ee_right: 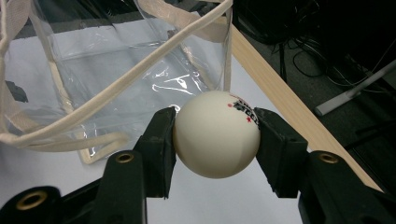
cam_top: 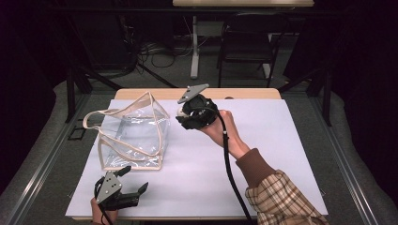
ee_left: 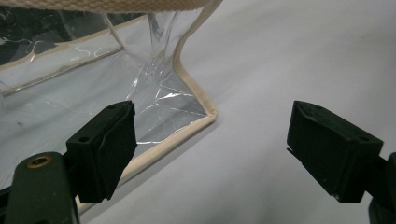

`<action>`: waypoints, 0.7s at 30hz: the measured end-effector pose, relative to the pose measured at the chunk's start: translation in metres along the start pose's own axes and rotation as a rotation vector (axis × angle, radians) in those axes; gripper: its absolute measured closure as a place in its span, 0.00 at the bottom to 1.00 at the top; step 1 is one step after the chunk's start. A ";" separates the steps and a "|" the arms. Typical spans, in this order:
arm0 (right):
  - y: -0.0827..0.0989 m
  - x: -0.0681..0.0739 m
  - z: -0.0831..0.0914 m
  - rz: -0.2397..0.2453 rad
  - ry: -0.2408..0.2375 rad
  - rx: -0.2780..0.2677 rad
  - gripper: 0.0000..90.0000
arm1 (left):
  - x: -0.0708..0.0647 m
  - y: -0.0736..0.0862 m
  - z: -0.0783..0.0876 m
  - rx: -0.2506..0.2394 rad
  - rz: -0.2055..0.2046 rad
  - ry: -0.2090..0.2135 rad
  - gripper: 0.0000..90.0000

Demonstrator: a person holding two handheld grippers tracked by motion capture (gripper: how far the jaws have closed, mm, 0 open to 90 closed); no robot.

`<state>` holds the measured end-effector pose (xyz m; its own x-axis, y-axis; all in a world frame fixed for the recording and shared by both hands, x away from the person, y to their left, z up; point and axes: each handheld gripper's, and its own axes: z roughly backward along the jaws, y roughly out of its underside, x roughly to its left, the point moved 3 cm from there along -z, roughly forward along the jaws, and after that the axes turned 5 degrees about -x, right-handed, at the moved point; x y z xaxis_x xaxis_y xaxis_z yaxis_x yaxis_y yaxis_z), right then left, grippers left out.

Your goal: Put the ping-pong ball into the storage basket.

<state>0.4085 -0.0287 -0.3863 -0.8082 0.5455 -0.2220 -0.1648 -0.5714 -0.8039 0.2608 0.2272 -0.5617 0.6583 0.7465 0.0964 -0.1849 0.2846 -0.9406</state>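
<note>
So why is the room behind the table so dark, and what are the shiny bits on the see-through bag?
High view: light falls on the table, the room behind stays dim. Right gripper view: glare streaks on the clear bag, ball sharp. Left gripper view: near jaws slightly soft.

High view overhead, facing forward-down; tool views close, low; all share clear bag (cam_top: pixel 133 133).

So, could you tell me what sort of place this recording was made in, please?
Probably a lab or recording studio rather than a home: dark curtains close in the space, loose cables trail over the floor behind, and the wooden table is covered by a plain white sheet as a work surface.
</note>
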 end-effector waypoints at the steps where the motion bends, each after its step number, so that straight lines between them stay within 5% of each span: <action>1: -0.001 0.000 0.000 0.002 -0.002 0.002 0.57 | 0.000 0.000 0.000 0.001 0.000 -0.002 0.18; 21: -0.017 0.008 -0.007 0.026 -0.011 -0.001 0.57 | 0.000 0.000 0.000 -0.001 0.001 -0.002 0.18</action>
<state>0.4089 -0.0101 -0.3784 -0.8182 0.5238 -0.2368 -0.1431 -0.5847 -0.7985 0.2607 0.2275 -0.5615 0.6566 0.7480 0.0963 -0.1850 0.2836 -0.9409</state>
